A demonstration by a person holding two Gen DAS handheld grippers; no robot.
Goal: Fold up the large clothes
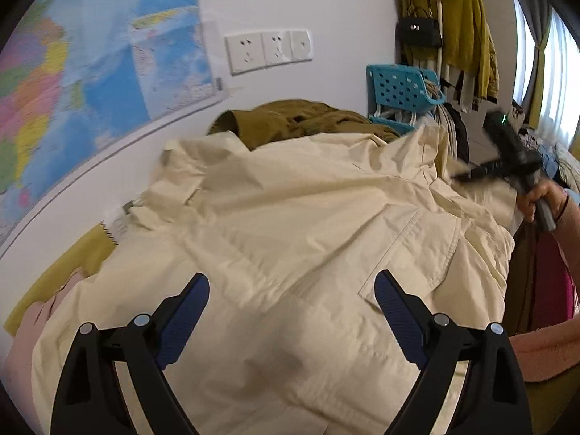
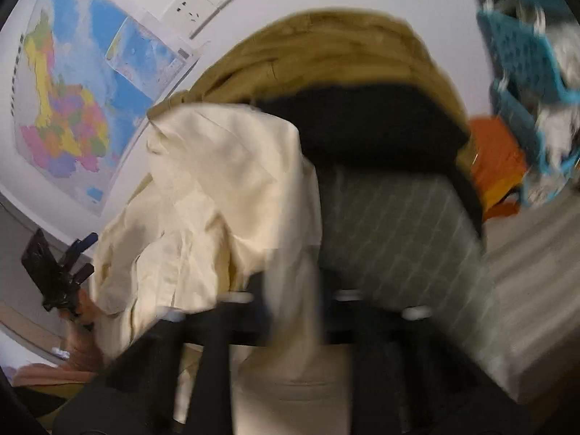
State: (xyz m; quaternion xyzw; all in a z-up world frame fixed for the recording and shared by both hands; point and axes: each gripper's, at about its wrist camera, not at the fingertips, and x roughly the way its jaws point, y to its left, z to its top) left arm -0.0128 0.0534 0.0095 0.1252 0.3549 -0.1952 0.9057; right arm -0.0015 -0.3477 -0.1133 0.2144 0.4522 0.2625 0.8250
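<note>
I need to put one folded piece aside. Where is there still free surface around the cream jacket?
The grey checked surface right of the cream jacket looks bare, bordered by the olive garment behind. Left of the jacket, only a yellow strip beside the wall shows. Behind is crowded: olive garment and blue baskets.
</note>
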